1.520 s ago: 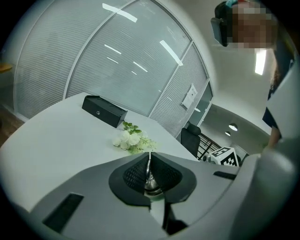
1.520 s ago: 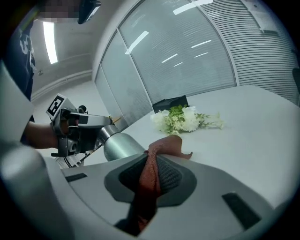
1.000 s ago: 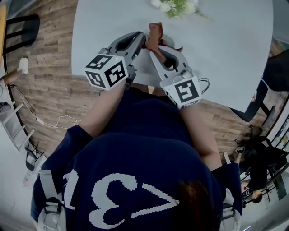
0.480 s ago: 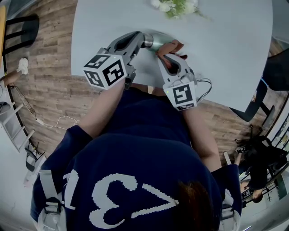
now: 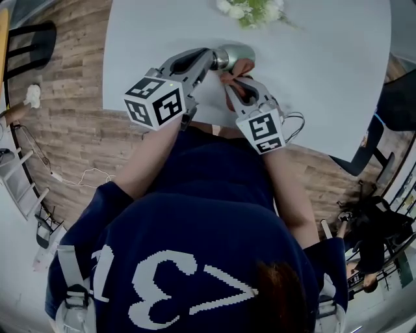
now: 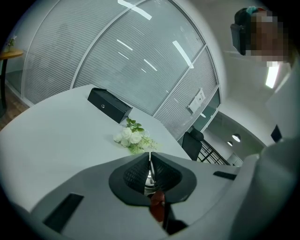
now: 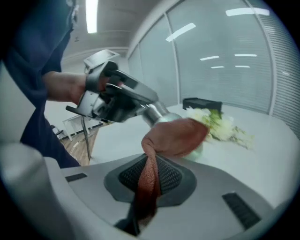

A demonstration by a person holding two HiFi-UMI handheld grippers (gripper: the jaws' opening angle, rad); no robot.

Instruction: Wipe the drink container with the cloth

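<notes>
White flowers (image 6: pixel 129 137), black box (image 6: pixel 108 104)

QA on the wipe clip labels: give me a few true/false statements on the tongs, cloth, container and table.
1. The left tongs are shut on the drink container. True.
2. The right tongs are open and empty. False: they are shut on the cloth, which runs between their pads.
3. The cloth is bunched against the drink container. True.
4. The white flowers stand in the drink container. False: they lie on the table, beyond the container and apart from it.
</notes>
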